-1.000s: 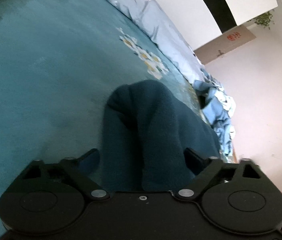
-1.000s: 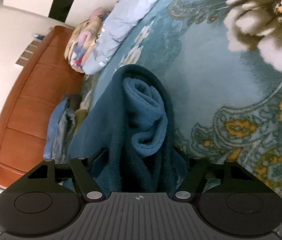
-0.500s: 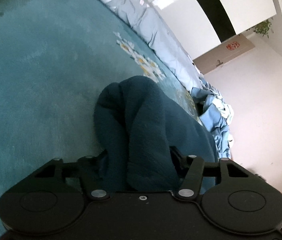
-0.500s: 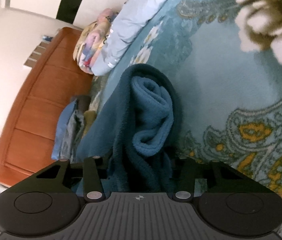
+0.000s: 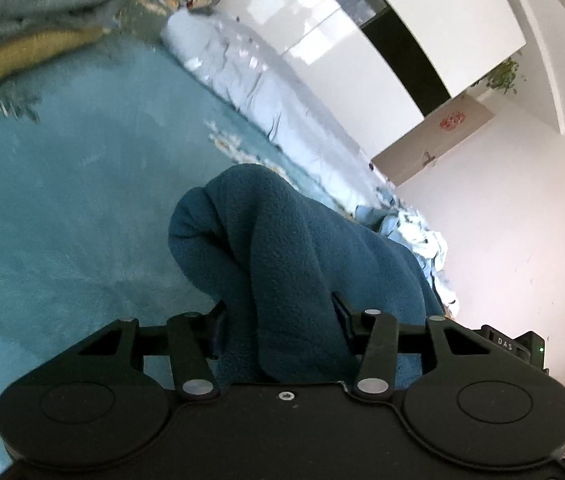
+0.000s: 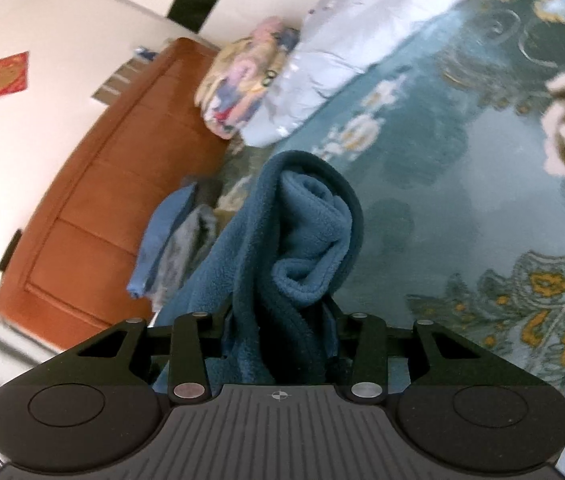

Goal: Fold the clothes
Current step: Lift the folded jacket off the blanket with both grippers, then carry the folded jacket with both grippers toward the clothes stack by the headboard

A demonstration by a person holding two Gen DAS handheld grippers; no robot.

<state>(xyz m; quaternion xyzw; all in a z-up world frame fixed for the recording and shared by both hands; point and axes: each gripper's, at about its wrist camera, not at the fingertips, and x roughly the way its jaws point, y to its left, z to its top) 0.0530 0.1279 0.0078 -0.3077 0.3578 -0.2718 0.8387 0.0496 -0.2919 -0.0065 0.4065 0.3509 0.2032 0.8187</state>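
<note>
While both tongs are clamped on the same dark teal fleece garment (image 5: 282, 248), it hangs bunched above the teal floral bedspread (image 5: 62, 200). Left tongs (image 5: 278, 316) pinch a thick fold, right tongs (image 6: 278, 316) grip a rolled-up bit showing the lighter inside (image 6: 306, 240). Folded clothes pile (image 6: 178, 240) sits by the wooden headboard (image 6: 102, 200), pale blue quilt (image 6: 342, 52) further off.

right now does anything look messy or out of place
The dark teal fleece garment is bunched into a thick wad between both sets of jaws, not flat. A crumpled pale blue cloth lies loose at the edge of the teal floral blanket.
</note>
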